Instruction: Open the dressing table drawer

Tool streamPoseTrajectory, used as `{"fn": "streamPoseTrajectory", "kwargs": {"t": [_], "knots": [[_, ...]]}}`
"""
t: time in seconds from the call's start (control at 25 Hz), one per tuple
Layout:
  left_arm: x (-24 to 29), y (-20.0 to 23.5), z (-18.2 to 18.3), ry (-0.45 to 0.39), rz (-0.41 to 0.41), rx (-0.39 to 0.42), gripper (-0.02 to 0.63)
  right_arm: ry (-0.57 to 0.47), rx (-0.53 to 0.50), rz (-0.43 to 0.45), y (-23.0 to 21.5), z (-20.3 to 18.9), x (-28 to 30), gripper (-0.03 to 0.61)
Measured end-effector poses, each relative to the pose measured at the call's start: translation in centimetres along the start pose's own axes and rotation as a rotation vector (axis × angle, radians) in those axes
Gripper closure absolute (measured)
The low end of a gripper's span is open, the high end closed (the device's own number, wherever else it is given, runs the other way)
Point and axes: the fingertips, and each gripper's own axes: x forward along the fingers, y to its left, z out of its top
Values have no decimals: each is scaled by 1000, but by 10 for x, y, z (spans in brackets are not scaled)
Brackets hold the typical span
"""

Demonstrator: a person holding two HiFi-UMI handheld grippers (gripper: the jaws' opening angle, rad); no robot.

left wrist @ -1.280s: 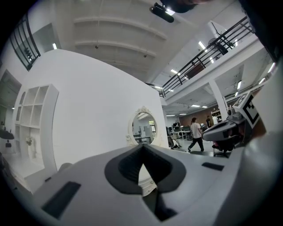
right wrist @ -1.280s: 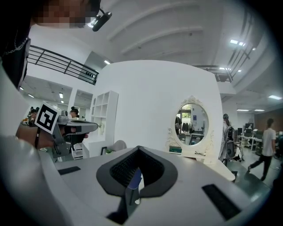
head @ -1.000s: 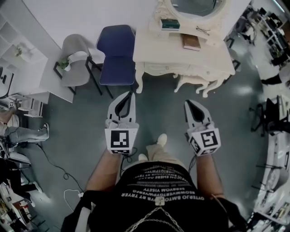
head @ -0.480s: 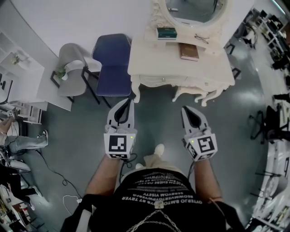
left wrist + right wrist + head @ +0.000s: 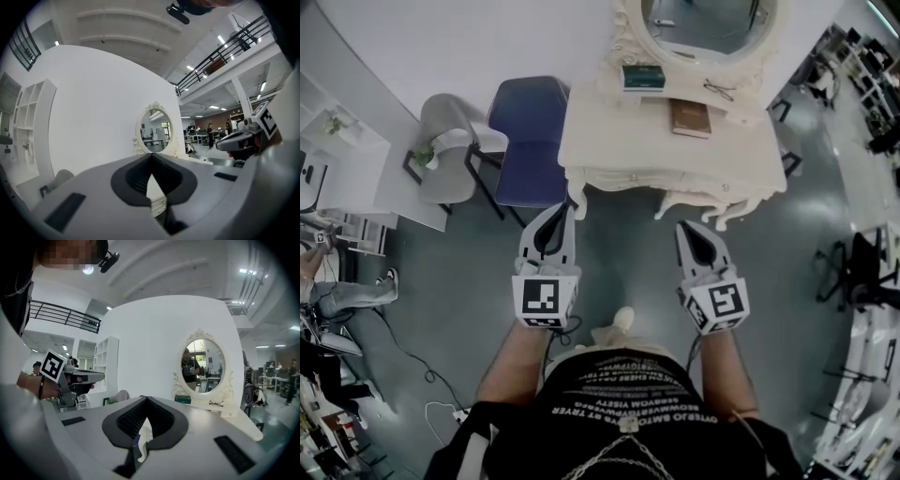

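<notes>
Drawer (image 5: 643,175) of the dressing table (image 5: 614,131) sits shut (contents unseen). The left gripper (image 5: 567,208) and right gripper (image 5: 682,227) are both pressed together, empty, apart from it.

Carrier: a cream dressing table (image 5: 619,141) on carved legs is stood on the grey floor (image 5: 628,248), with its rear edge against the white wall.
Worktop, right of centre: a brown book (image 5: 690,117) is laid flat, near the rear edge.
Rear ledge: a raised ledge is carried along the rear edge, under an oval mirror (image 5: 708,19).
Ledge, left end: a green box (image 5: 643,77) is placed.
Ledge, right part: a pair of glasses (image 5: 719,90) is laid.
Floor, left of table: a blue chair (image 5: 530,131) is stood just beside the left edge, with a grey chair (image 5: 450,141) beyond it.
</notes>
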Motion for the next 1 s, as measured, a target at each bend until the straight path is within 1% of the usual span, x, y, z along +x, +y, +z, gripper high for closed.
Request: {"fn": "streamPoseTrajectory", "kwargs": {"t": [0.12, 0.24, 0.44, 0.76, 1.0], "knots": [[10, -6, 2, -2, 11, -7, 611, -2, -8, 15, -11, -1, 4, 575], [14, -11, 6, -1, 24, 13, 611, -12, -14, 28, -22, 0, 7, 576], [19, -17, 6, 9, 37, 17, 611, -27, -8, 30, -37, 5, 8, 576], [17, -15, 8, 11, 43, 22, 611, -34, -8, 38, -40, 4, 10, 576], [25, -12, 4, 22, 33, 24, 611, -37, 4, 40, -38, 2, 17, 576]]}}
